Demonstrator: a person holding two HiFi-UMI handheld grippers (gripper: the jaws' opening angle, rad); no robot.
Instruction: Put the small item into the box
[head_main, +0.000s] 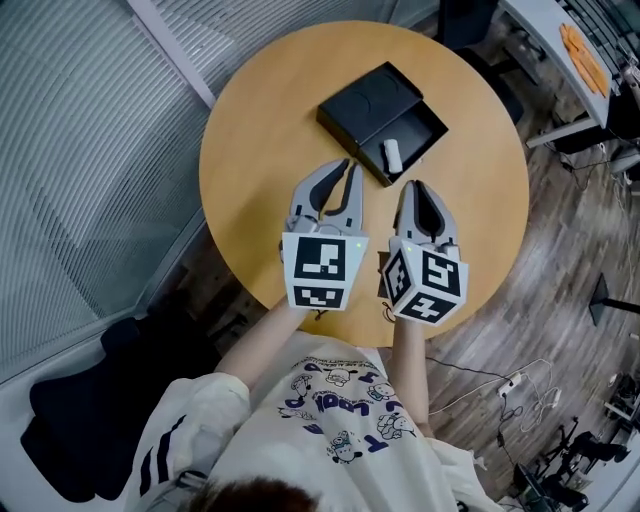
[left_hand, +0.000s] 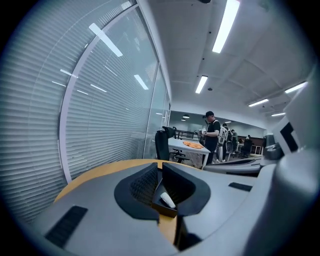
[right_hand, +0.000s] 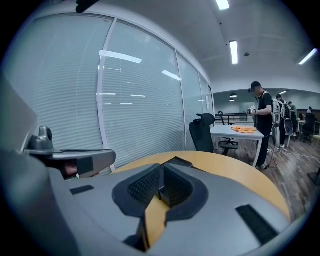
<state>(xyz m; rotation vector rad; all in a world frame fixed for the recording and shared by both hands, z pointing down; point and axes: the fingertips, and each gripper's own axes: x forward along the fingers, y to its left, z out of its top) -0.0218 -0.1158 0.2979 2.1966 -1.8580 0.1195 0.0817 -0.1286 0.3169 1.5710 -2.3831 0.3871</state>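
A black box (head_main: 424, 130) lies open on the round wooden table (head_main: 258, 150), its lid (head_main: 368, 100) lying beside the tray. The small white item (head_main: 393, 154) lies inside the tray near its front edge. My left gripper (head_main: 347, 166) hovers just in front of the box, shut with nothing held. To its right my right gripper (head_main: 411, 187) is also shut and empty, its tips close to the tray's near corner. In the left gripper view the white item (left_hand: 167, 200) shows in the box (left_hand: 166, 212) below the closed jaw tips (left_hand: 160, 168). The right gripper view shows its tips (right_hand: 161, 171) touching, with the box (right_hand: 181, 162) just beyond.
A glass wall with blinds (head_main: 90, 130) runs along the table's left. A desk with orange items (head_main: 580, 55) stands at the far right, and a black office chair (right_hand: 202, 132) beside it. People stand in the background (right_hand: 261, 120). Cables (head_main: 520, 385) lie on the wooden floor.
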